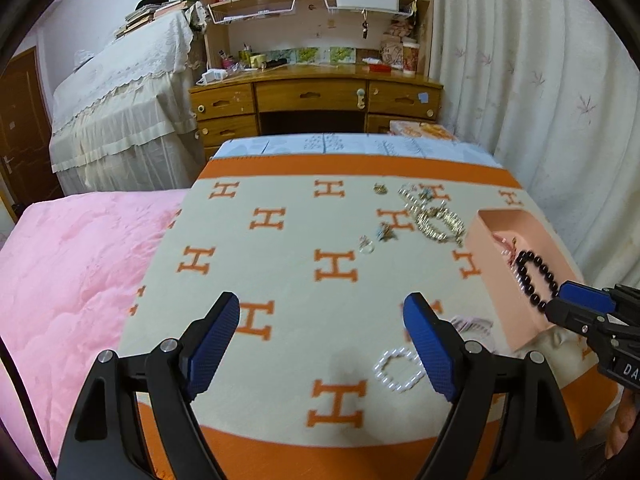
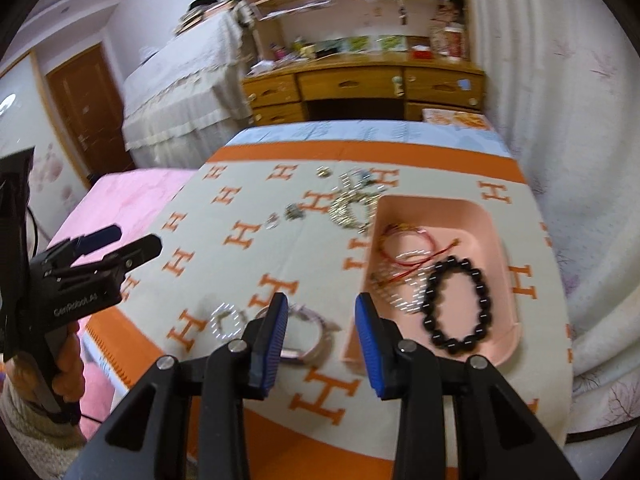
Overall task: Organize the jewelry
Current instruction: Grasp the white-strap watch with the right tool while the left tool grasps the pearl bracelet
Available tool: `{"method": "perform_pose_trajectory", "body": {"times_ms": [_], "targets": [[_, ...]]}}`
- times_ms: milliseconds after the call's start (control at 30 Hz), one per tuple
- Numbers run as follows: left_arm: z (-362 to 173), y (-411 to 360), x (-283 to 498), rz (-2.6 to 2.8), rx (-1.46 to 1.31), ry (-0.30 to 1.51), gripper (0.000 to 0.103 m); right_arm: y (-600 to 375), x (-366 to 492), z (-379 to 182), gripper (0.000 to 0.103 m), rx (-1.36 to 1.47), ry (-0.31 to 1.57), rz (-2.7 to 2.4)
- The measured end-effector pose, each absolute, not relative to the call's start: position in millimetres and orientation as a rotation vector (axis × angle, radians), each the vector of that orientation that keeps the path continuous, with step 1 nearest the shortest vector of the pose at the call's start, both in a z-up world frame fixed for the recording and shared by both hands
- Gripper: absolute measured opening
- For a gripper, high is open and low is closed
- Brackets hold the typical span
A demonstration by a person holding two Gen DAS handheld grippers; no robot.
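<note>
We held both grippers over the blanket (image 1: 280, 272), neither carrying anything. The left gripper (image 1: 322, 326) filled the bottom of its own view with jaws spread wide and nothing between them; at the left edge of the right view it showed from the side, fingers parted. The right gripper (image 2: 322, 332) sat bottom centre of its view, jaws also apart and empty, aimed at the near-left corner of the tray (image 2: 500, 240).

We judged that the tray was the collecting place, set at the right so the loose pieces could be carried across to it. It already held the black bracelet (image 2: 456, 304), lying flat at centre right of the right view, touching a clear bead strand (image 2: 404, 300) and red cords (image 2: 404, 248) beside it.

Several pieces were left on the blanket. A pearl bracelet (image 1: 398, 370) lay at lower centre of the left view, just inside the left gripper's right finger, so we judged it the likely next pick; the wide jaws suited closing over one side of the loop. A pale pink band (image 2: 308, 336) lay beside the tray's near-left corner, partly hidden by the right gripper's left finger. Toward the upper centre, a gold chain heap (image 1: 436, 220) rested just beside the tray's far corner, with a ring (image 1: 366, 245) and small charms (image 1: 386, 233) near it.
</note>
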State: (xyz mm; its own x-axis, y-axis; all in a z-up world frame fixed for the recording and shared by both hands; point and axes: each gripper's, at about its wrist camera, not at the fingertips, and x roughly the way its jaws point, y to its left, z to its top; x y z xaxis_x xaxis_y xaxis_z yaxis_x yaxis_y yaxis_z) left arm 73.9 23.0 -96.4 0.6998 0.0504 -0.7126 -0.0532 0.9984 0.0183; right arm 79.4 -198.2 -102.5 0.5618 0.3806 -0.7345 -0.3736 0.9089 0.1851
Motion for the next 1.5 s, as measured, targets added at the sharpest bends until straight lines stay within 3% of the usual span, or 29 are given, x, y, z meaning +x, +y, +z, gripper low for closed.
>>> {"method": "perform_pose_trajectory", "body": {"times_ms": [733, 833, 900, 1167, 1500], "targets": [[-158, 28, 82, 0.009, 0.066, 0.997, 0.083, -122, 106, -157, 0.034, -0.181, 1.046, 0.590], [-162, 26, 83, -0.004, 0.075, 1.012, 0.083, -114, 111, -165, 0.012, -0.200, 1.075, 0.590], [-164, 24, 84, -0.015, 0.083, 1.016, 0.082, -113, 112, -169, 0.007, -0.205, 1.080, 0.589], [-177, 18, 98, -0.095, 0.038, 1.088, 0.082, -128, 109, -161, 0.003, -0.117, 1.042, 0.600], [-187, -1, 111, -0.150, 0.077, 1.139, 0.083, -187, 95, -101, 0.003, 0.116, 0.857, 0.616]]}}
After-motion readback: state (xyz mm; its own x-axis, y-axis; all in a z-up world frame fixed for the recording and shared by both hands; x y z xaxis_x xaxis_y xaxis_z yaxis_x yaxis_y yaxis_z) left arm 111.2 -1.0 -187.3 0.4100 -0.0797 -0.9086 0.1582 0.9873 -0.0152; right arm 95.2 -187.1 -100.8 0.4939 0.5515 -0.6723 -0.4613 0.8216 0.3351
